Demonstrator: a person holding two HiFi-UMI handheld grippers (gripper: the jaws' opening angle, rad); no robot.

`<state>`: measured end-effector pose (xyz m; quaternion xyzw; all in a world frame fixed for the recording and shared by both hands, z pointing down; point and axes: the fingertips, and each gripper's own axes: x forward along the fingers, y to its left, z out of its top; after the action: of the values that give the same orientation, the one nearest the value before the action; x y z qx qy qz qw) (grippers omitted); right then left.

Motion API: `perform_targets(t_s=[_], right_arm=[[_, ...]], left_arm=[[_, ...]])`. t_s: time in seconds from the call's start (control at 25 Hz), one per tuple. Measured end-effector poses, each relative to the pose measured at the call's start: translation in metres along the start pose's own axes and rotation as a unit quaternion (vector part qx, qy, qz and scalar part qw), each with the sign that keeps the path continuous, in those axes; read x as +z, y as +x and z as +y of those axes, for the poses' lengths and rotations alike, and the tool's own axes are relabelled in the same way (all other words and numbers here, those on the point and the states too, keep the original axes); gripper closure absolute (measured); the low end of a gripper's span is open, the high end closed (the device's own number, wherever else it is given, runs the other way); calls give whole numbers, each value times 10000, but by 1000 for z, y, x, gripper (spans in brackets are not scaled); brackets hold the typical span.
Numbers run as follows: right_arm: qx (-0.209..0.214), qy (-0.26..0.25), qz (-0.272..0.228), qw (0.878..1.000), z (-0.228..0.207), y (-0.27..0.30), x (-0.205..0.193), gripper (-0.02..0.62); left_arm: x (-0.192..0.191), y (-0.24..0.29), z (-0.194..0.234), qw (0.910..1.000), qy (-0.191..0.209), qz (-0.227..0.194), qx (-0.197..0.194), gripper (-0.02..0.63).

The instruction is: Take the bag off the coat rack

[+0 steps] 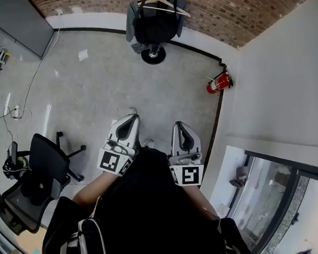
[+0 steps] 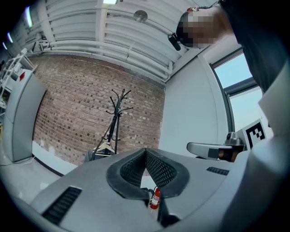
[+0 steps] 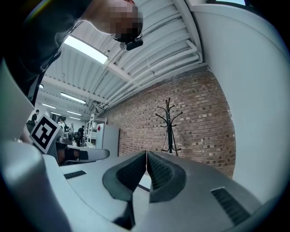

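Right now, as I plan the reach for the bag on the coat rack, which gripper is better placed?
Right, barely. Both the left gripper and right gripper are shut, empty and far from the coat rack; it stands slightly nearer the right's jaw line.

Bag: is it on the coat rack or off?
On. In the head view the dark bag hangs on the coat rack, under a hanger; the left claw and right claw are far off.

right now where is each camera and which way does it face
head view: on the person's head, steeply down at the floor; left gripper, right gripper and forearm show
left gripper view: on that gripper, level toward the coat rack; shut fingers show
right gripper view: on its gripper, same facing; shut fingers show
shared: coat rack in all three
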<state>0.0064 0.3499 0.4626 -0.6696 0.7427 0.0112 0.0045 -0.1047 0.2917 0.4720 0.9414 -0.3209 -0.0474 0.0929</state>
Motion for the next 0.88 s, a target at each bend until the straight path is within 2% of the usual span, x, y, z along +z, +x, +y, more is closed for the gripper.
perform_targets(t_s=[0.28,0.56,0.8,0.88], right_arm=[[-84,74,108,9999,-13,11,-6,575],[-199,181,147,9995,-34,42,-12,575],[-369,199,167,9990,-54,91,-10,575],[-424,233,216,9986,-57,110,-11,575]], left_arm=[[-10,21,6,9996,-252,30,-117,588],[-8,51,25,9997,-129,25,-187,588],[2,89,58,9994,-140,75,-311,588],[6,106,69,9992,-37,79,-384,588]])
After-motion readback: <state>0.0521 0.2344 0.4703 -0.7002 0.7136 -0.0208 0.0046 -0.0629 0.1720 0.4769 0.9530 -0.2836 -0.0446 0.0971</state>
